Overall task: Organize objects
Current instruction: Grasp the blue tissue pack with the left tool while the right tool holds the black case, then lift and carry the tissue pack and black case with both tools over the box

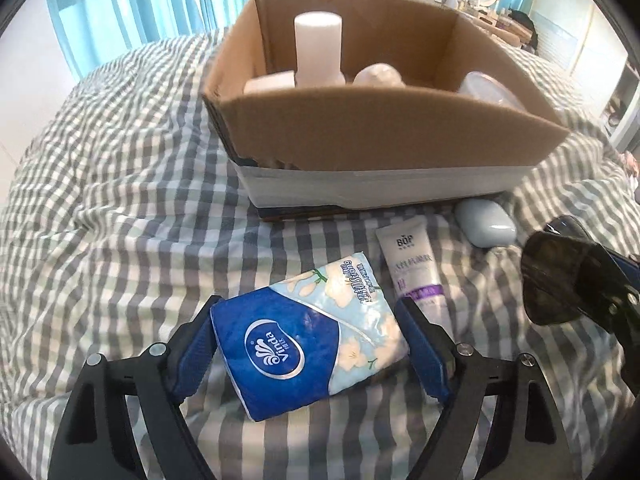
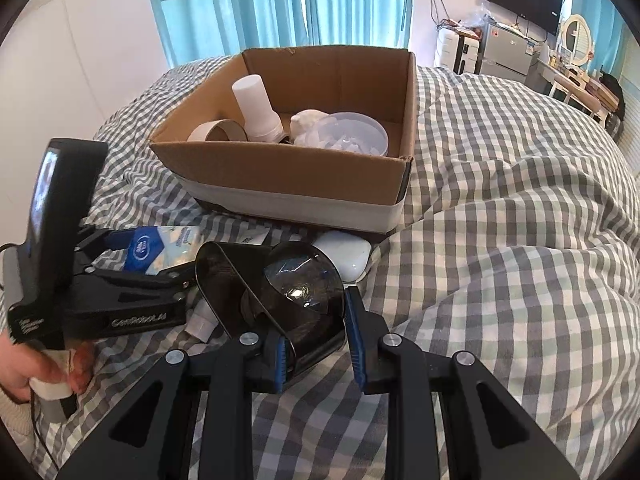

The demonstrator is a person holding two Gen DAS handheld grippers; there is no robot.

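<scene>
- Now the left tongs (image 1: pixel 308 344) stand wide around the blue tissue pack (image 1: pixel 308 340) lying on the checked bed (image 1: pixel 120 220); whether the pads touch it is hard to tell.
- The right tongs (image 2: pixel 316 344) are clamped on a dark sunglasses case (image 2: pixel 280 292).
- A white tube (image 1: pixel 416 276) and a pale blue case (image 1: pixel 484 224) lie before the cardboard box (image 1: pixel 380 132), which already holds a white bottle (image 1: pixel 318 48).
</scene>
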